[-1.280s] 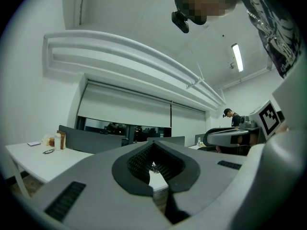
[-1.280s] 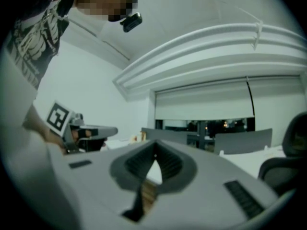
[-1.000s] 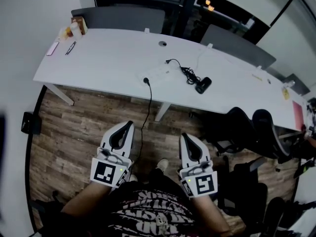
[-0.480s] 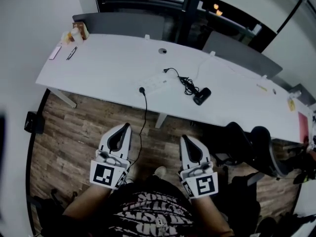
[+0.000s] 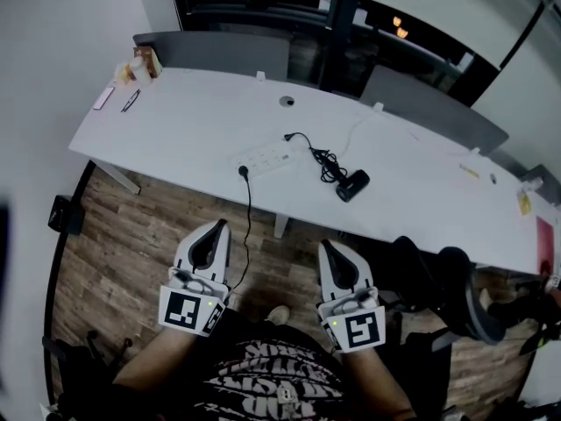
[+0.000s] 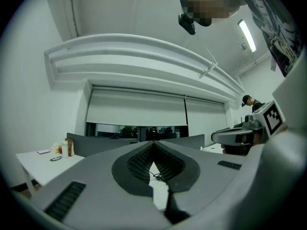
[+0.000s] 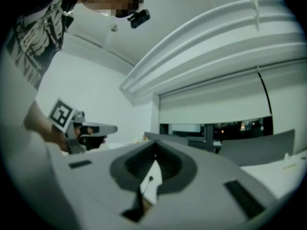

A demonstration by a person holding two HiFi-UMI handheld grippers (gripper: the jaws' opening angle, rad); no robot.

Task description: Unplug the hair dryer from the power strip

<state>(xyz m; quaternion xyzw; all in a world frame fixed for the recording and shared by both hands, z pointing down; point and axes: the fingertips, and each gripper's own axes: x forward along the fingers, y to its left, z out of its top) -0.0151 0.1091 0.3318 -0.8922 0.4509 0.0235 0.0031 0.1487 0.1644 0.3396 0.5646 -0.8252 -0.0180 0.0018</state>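
Held left claw and right claw clenched, empty, well short of tabletop. Spotted dryer at one o'clock, corded to strip at twelve. Likely needed: brace strip, pinch plug squarely, pull straight.

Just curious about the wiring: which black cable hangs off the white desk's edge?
The black cord by the white power strip; the black hair dryer's tangled cable lies on the desk.
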